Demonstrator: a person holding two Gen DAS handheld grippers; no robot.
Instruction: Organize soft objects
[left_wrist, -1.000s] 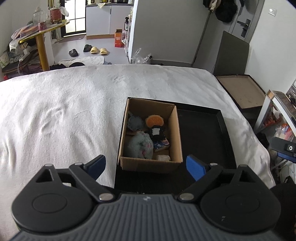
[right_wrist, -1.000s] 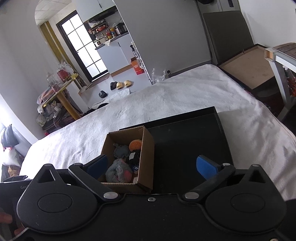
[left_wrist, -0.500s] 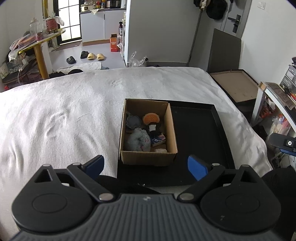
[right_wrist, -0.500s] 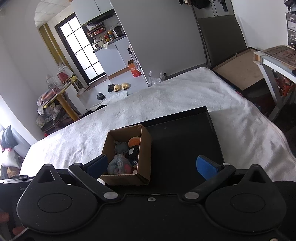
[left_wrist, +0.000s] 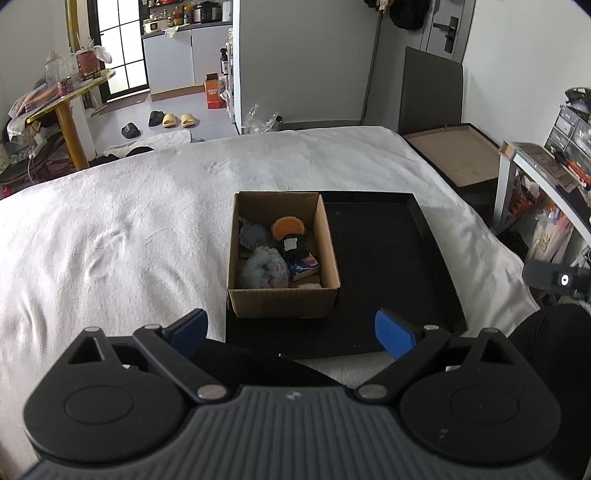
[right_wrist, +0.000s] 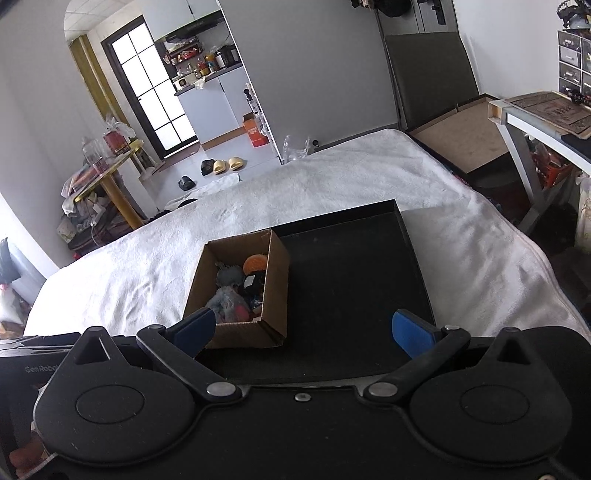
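Note:
A brown cardboard box (left_wrist: 282, 302) (right_wrist: 275, 273) stands in the left part of a shallow black tray (left_wrist: 388, 266) (right_wrist: 351, 280) on a white-covered bed. Inside lie several soft toys: a fluffy grey one (left_wrist: 266, 271) (right_wrist: 227, 301), a smaller grey one (left_wrist: 252, 235), an orange one (left_wrist: 287, 226) (right_wrist: 255, 263) and a black one with a white tag (left_wrist: 293, 246). My left gripper (left_wrist: 291, 330) is open and empty, held back above the tray's near edge. My right gripper (right_wrist: 303, 330) is also open and empty, above the tray's near side.
The white bed cover (left_wrist: 110, 236) stretches wide to the left and beyond the tray. A person's dark-clad legs (left_wrist: 554, 343) are at the near edge. To the right stand a white desk (left_wrist: 546, 173) and a flat cardboard box (left_wrist: 458, 155). A yellow table (left_wrist: 66, 110) stands far left.
Both grippers have pulled back and up from the box, so box and tray look smaller and farther. Both stay open. The toys in the box have not moved.

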